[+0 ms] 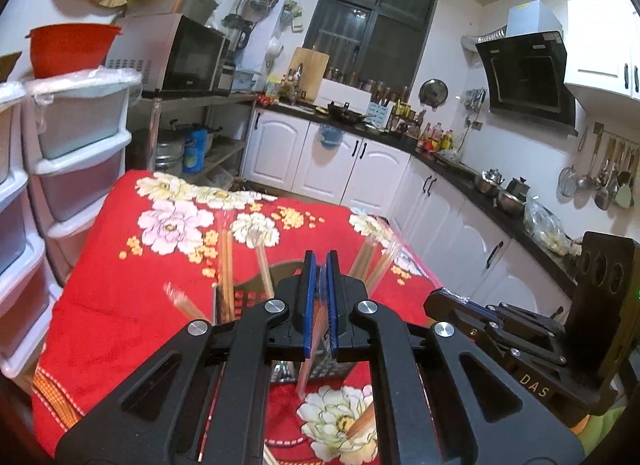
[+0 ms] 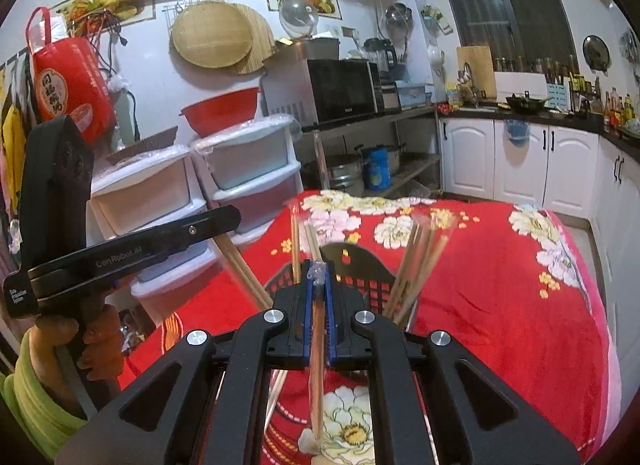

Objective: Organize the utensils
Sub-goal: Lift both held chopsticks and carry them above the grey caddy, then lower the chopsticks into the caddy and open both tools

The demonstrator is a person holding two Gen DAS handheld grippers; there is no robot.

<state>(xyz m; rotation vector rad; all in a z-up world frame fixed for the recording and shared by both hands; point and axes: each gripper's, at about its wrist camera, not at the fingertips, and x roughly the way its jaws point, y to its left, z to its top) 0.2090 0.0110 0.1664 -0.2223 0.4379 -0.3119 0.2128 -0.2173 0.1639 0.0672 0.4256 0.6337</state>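
1. Black two-finger left gripper (image 1: 320, 265) with blue ribbed pads sits closest in the left wrist view, its jaws pressed together on a plastic-wrapped pair of wooden chopsticks (image 1: 310, 361), which hangs down below the pads over the cloth.
2. Black two-finger right gripper (image 2: 319, 271) is likewise clamped on a second wrapped chopstick pair (image 2: 318, 377); crinkled clear wrap pokes up above its fingertips, and the pale wooden stick runs down between the pads.
3. Just beyond both grippers stands a dark brown plastic utensil basket (image 2: 352, 265) with a lattice of square holes and a rounded raised back.
4. Inside that basket, several wrapped wooden chopsticks (image 2: 416, 261) lean outward in loose bunches, some to the left (image 1: 227, 265) and some to the right; motion blur smears their tips.
5. Underneath lies a red plush tablecloth (image 1: 120, 297) printed with large white and pink peonies, soft and napped in texture.
6. A hand (image 2: 72, 341) with a lime-green ribbed sleeve grips the left gripper's handle at the left of the right wrist view.
7. Stacked white plastic drawer units (image 2: 248, 173) with translucent fronts stand beside the table; a round red plastic basin (image 2: 220, 109) rests on top of them.
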